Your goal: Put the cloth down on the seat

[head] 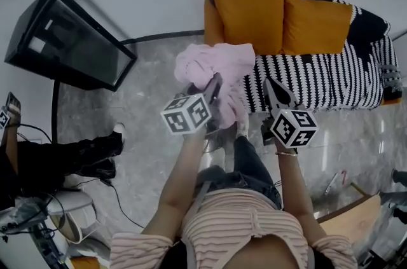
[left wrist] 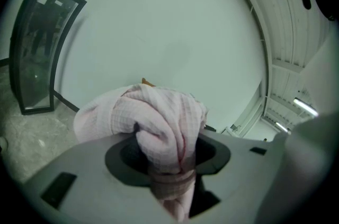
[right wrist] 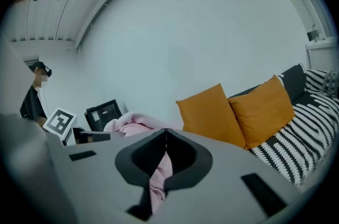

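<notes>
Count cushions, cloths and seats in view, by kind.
orange cushions: 2
pink cloth: 1
striped seat: 1
Total: 4

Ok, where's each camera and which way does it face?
Head view: on the person's head, looking steeply down at the left gripper, right gripper and sofa; forearms and striped top show.
Left gripper view: on the left gripper, facing wall and black cabinet; its fingers grip the pink cloth.
Right gripper view: on the right gripper, facing the orange cushions; fingers pinch a cloth strip.
All three share the cloth.
</notes>
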### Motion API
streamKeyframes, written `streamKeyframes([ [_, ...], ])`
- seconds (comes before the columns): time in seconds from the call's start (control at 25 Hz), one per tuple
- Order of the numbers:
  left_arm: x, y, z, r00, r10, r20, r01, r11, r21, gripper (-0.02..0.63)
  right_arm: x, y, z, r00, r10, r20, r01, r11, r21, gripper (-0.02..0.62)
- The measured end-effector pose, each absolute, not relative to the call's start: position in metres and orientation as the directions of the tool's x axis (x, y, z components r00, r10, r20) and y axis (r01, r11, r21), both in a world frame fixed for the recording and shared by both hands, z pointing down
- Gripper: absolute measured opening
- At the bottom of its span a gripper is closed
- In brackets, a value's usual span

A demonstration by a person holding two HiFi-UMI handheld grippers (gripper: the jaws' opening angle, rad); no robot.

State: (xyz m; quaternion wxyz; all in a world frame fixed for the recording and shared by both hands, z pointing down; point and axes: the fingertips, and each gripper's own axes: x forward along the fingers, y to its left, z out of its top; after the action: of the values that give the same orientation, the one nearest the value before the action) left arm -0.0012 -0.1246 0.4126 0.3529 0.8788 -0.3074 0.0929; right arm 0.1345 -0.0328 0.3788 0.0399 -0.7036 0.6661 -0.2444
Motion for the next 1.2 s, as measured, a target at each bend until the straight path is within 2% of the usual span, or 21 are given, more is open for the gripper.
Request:
streamKeyframes([
  [0.76, 0.091, -0.264, 0.437, 0.678, -0.614, 0.404, -0.702, -0.378, 0.604, 0.192, 0.219, -0.169, 0.419, -0.204, -0.9, 0.386, -0.909, 0.027, -0.417, 0.009],
  [1.2, 0.116, -0.316, 0.48, 0.609, -0.655, 0.447, -0.741, -0.269, 0.615, 0.192, 0.241, -0.213, 0.448, -0.247, -0.863, 0.44, -0.911, 0.052, -0.409, 0.009],
])
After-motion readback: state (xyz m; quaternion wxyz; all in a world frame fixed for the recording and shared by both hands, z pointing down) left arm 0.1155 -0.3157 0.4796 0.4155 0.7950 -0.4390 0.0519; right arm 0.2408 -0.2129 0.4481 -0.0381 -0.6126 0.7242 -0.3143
